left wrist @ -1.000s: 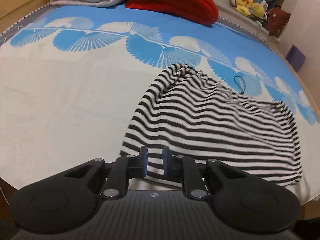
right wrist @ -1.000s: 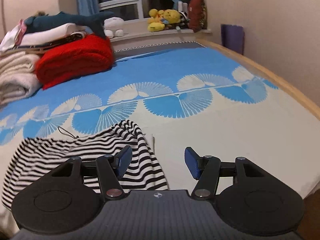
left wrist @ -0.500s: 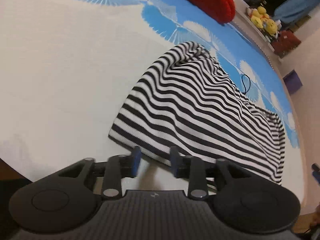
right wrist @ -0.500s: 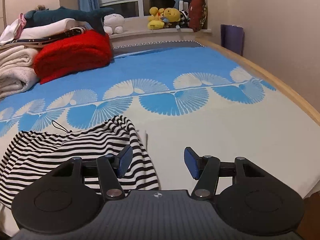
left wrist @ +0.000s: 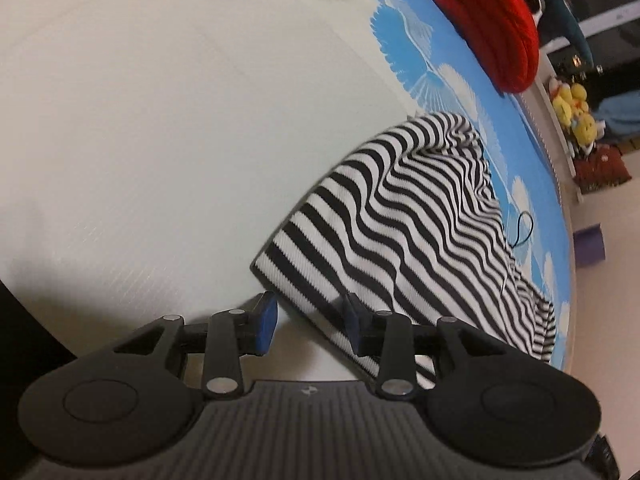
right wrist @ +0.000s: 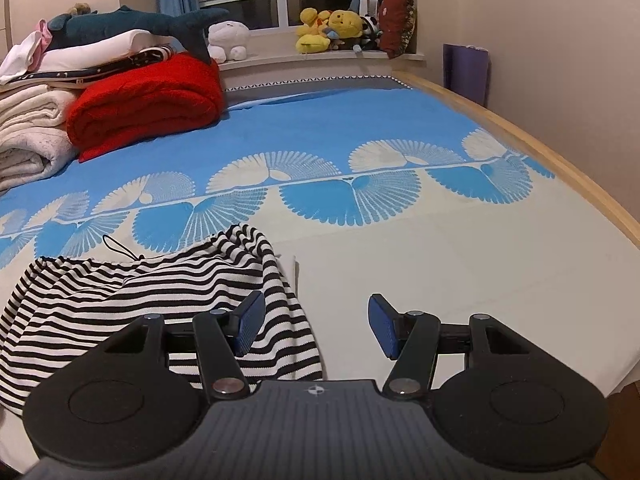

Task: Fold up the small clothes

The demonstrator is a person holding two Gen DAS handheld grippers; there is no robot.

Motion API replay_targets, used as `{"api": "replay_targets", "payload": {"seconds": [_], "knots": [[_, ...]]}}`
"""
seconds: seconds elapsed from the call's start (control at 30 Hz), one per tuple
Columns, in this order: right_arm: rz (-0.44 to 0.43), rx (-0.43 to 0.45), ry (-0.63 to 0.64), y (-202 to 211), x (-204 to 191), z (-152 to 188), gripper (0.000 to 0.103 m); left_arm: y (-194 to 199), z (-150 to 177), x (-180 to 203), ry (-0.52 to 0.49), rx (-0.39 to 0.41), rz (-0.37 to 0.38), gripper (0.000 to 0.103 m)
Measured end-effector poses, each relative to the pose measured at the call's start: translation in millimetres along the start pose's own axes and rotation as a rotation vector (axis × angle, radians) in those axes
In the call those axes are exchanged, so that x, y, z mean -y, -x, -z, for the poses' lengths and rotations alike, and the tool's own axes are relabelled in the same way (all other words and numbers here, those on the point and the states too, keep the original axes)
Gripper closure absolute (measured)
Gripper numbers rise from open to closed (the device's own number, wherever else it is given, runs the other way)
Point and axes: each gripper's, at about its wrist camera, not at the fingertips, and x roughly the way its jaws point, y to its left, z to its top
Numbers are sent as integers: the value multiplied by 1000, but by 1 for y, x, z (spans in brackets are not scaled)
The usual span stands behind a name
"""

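Note:
A black-and-white striped garment (left wrist: pixel 404 220) lies rumpled on the bed; it also shows in the right wrist view (right wrist: pixel 140 292). My left gripper (left wrist: pixel 310 322) is open, its jaws on either side of the garment's near left corner edge, gripping nothing. My right gripper (right wrist: pixel 316 326) is open and empty just off the garment's right edge, its left finger (right wrist: pixel 250 322) over the stripes. A thin black cord (right wrist: pixel 118 247) lies at the garment's far side.
The bed sheet (right wrist: pixel 400 264) is cream with a blue fan pattern. A red folded blanket (right wrist: pixel 148 100) and white towels (right wrist: pixel 28 136) are stacked at the back left. Plush toys (right wrist: pixel 332 30) sit on the windowsill. The wooden bed edge (right wrist: pixel 560 168) runs along the right.
My left gripper has opened, tilted and dropped close to the garment's near left corner. My right gripper has stayed open and shifted slightly over the right edge.

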Motion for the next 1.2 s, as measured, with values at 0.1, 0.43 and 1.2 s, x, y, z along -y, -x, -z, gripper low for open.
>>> {"api": "replay_targets", "payload": {"seconds": [0.1, 0.43, 1.2], "knots": [[5, -7, -1, -1, 0, 2, 44, -2, -2, -3, 29, 12, 8, 63], [26, -20, 30, -3, -2, 6, 44, -11, -1, 11, 13, 64, -22, 62], [20, -25, 48, -10, -16, 3, 44, 39, -3, -4, 15, 145, -31, 90]]}}
